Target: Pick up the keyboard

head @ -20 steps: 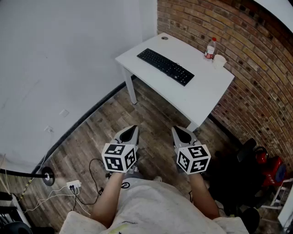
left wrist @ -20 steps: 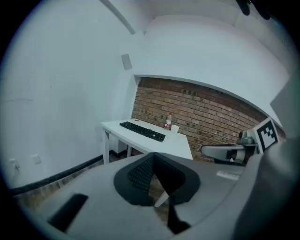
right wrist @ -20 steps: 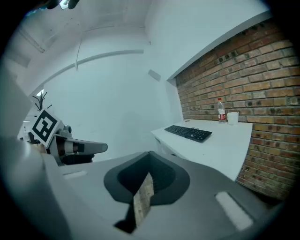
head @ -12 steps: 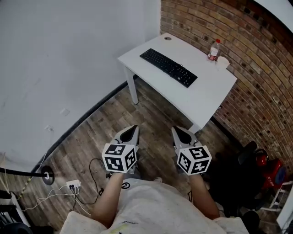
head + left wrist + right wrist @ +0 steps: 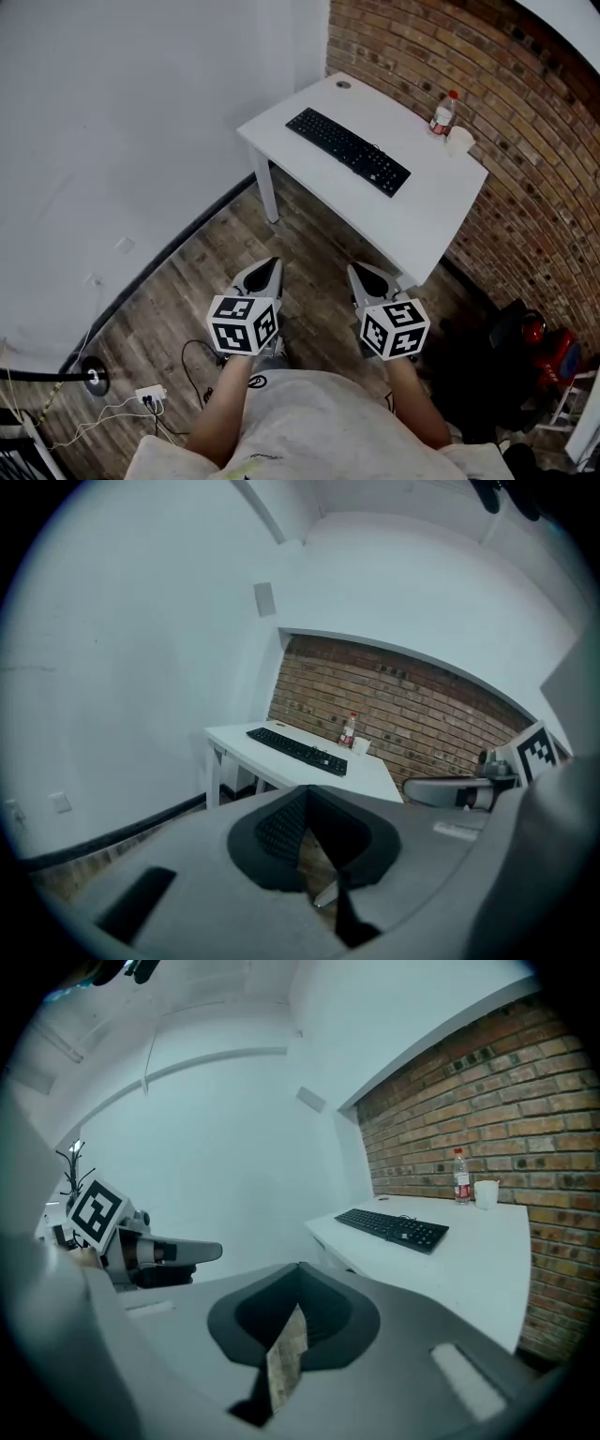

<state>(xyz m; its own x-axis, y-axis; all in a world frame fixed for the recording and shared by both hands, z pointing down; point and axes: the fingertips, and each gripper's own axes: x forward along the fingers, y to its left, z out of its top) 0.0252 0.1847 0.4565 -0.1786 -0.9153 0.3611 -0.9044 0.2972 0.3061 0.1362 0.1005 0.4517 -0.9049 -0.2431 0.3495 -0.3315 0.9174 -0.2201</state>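
Keyboard [image 5: 348,150] untouched; left gripper [image 5: 271,265], right gripper [image 5: 362,271] fingers together.

White table [image 5: 412,225] against brick wall, bearing black keyboard [image 5: 348,151], bottle [image 5: 442,112], white cup [image 5: 459,141]

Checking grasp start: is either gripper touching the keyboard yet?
No, the left gripper and right gripper hang over the wooden floor, apart from the keyboard on the white table.
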